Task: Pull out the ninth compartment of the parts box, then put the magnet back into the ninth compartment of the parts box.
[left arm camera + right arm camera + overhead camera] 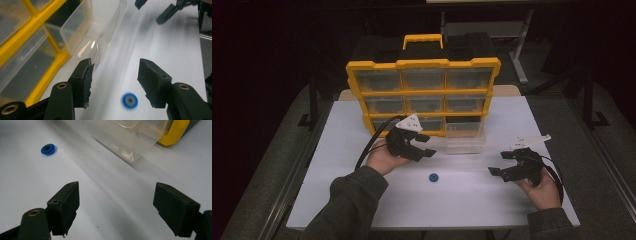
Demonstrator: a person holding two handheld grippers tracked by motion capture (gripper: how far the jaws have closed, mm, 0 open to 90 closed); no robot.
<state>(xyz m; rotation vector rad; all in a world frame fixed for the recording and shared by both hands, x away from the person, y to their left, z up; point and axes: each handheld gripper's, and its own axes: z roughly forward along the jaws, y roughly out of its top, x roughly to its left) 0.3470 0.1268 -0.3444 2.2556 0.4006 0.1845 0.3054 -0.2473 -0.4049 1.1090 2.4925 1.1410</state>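
Nearest the camera, two sleeved forearms are coming in from the lower edge of the high view onto the white desk point(342, 150). The left gripper point(424, 145) is sitting in a palm-up hand, tipped toward the middle of the desk, its fingers point(83, 80) standing apart with nothing between them. The right gripper point(500, 163) is resting low over the desk, pointing toward the left one — its fingers point(66, 207) are spread wide and holding nothing either.

The blue ring point(433, 177) is lying flat on the desk, on the near side of the yellow organizer point(422, 92), between the two grippers and nearer the left one. In the left gripper view the blue ring point(129, 101) is showing just under the gap of the open fingers, its hole facing up; being round, it has no long axis to tell.

Beyond the ring, a clear drawer point(466, 141) is standing on the desk, pulled out at the organizer's lower right corner — right in front of its dark slot. The organizer is standing upright, handle on top. Behind it, the room is dark.
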